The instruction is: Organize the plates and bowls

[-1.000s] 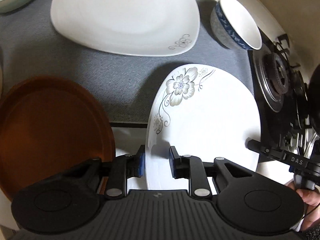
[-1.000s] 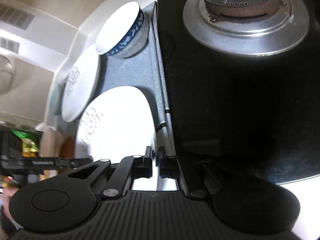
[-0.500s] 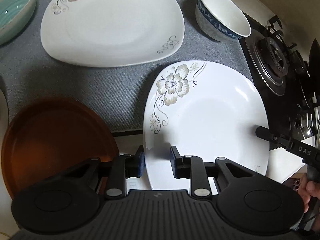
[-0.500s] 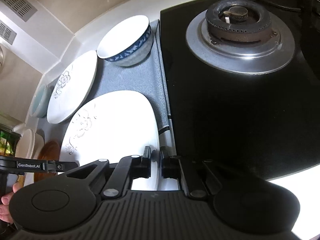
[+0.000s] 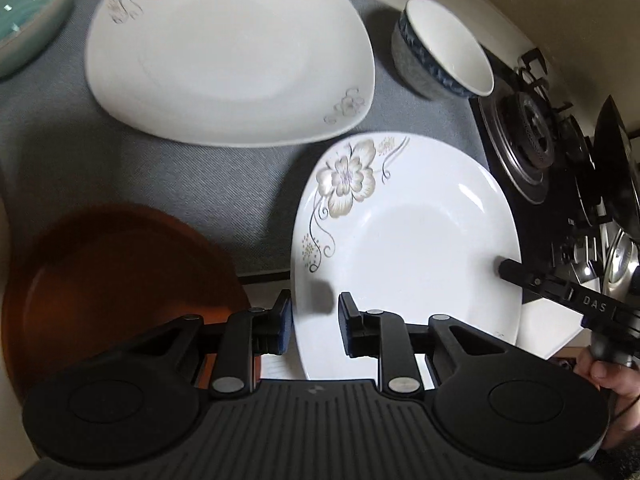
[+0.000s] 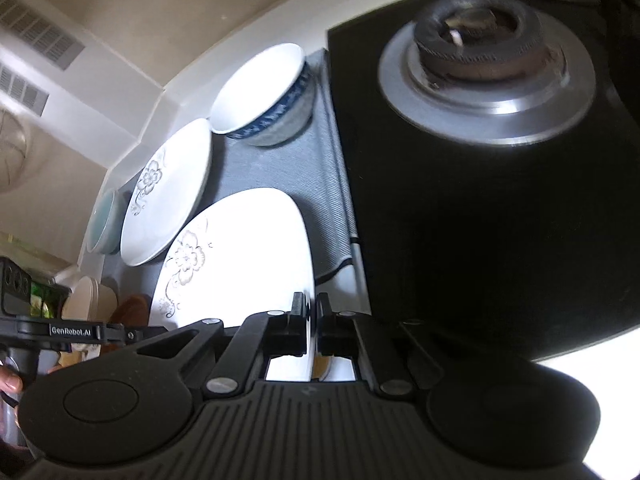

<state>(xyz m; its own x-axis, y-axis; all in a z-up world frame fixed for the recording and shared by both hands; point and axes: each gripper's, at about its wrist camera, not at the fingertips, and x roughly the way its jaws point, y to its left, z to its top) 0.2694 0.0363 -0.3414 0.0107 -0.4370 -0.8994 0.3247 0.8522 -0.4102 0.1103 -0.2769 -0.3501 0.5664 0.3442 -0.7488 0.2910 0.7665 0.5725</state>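
A white plate with a grey flower (image 5: 408, 248) hangs tilted over the front edge of the grey mat (image 5: 200, 184), gripped on two sides. My left gripper (image 5: 316, 320) is shut on its near-left rim, with one pad under the rim and one on top. The right gripper (image 6: 312, 316) pinches the thin opposite rim of the flowered plate (image 6: 240, 264), and its jaws are closing on it. A larger white flowered plate (image 5: 228, 56) and a blue-patterned bowl (image 5: 440, 48) rest on the mat behind.
A brown plate (image 5: 120, 280) lies at the left and a teal bowl (image 5: 28, 20) at the far left corner. The black hob with its burner (image 6: 484, 68) borders the mat on the right. A hand (image 5: 612, 376) holds the right gripper's handle. A cream stack (image 6: 90, 300) stands beyond the brown plate.
The right wrist view has tipped, so the burner and bowl sit lower in it. The flowered plate stays between both pairs of fingers. The right jaws have narrowed slightly.
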